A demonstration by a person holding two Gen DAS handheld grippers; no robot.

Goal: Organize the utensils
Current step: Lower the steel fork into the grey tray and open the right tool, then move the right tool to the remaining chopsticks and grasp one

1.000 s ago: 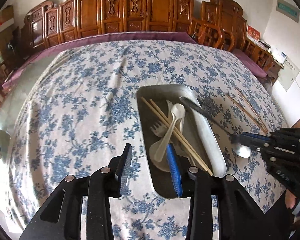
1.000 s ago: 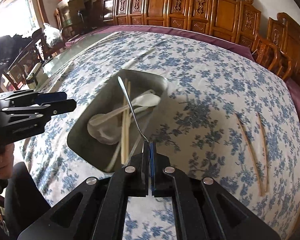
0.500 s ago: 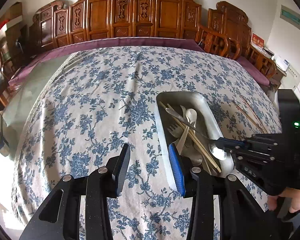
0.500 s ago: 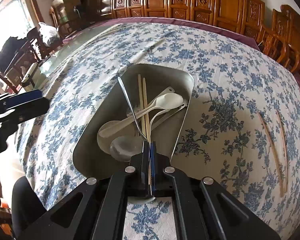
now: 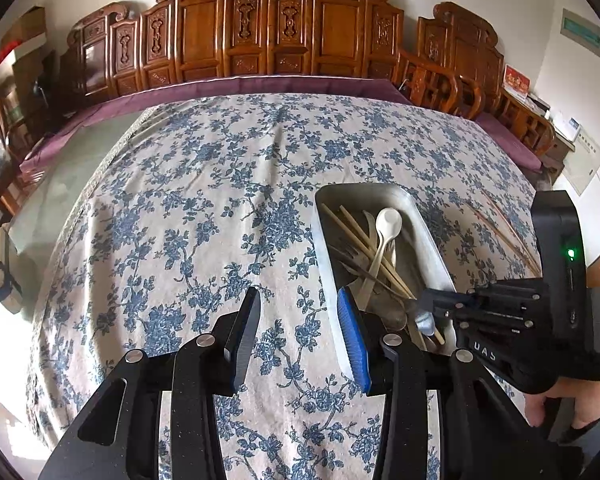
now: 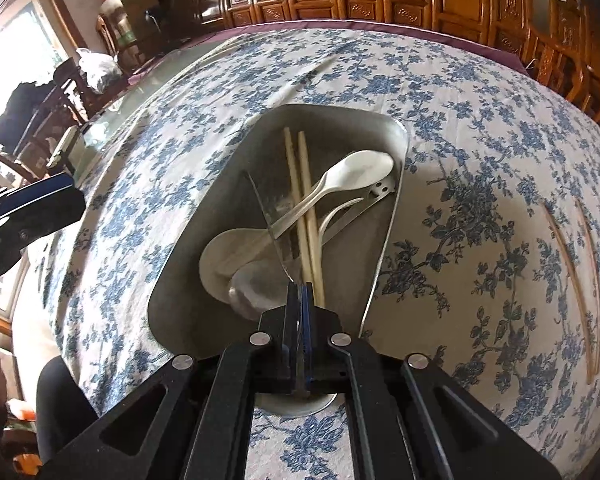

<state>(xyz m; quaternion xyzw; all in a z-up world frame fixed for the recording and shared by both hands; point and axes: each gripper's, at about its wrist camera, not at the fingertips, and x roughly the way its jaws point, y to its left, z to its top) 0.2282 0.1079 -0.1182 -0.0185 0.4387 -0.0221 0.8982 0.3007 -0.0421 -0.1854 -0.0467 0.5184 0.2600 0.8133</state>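
Note:
A metal tray (image 6: 384, 232) (image 5: 428, 232) sits on the flowered tablecloth and holds chopsticks (image 6: 304, 200), a white spoon (image 6: 352, 172), a fork and other utensils. My right gripper (image 6: 299, 294) (image 5: 424, 304) is shut on a metal spoon (image 6: 266, 216). It grips the spoon near the bowl, with the handle pointing forward over the tray's inside. The spoon's bowl shows below the fingers. My left gripper (image 5: 296, 312) is open and empty, just left of the tray above the cloth.
Two loose chopsticks (image 6: 576, 280) (image 5: 504, 232) lie on the cloth right of the tray. Carved wooden chairs (image 5: 284, 28) line the table's far side. Glass tabletop shows at the far left (image 5: 56, 196).
My right gripper has carried the metal spoon from beside the tray to low over its inside. The left gripper has drawn back to the left of the tray.

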